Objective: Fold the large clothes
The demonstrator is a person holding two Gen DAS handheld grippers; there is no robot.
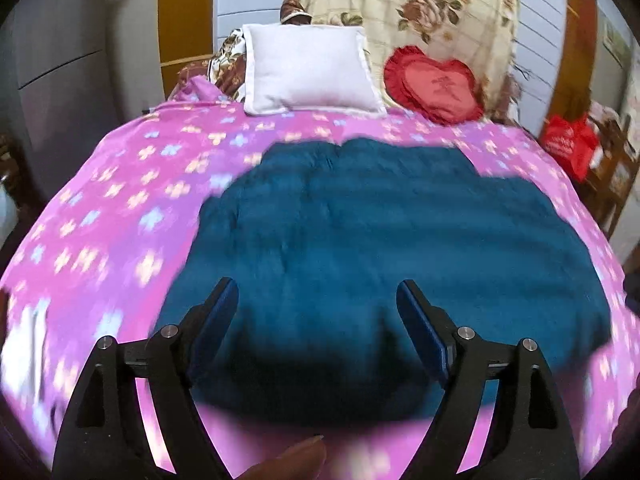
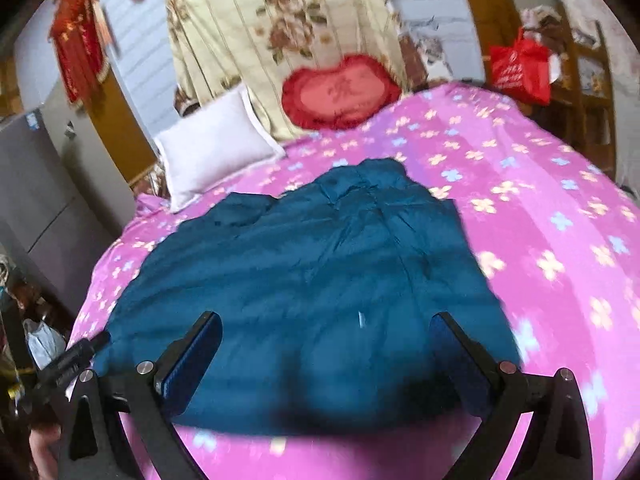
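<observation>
**Between folds: both grippers free above the garment**

A teal garment (image 1: 360, 240) is laid flat on the bed (image 1: 100, 220), below a pillow (image 1: 308, 68). The left gripper (image 1: 316, 312) and right gripper (image 2: 326, 344) are held spread wide, nothing between the jaws. A fold appears finished; next, an edge must be chosen and pinched for folding over.
</observation>
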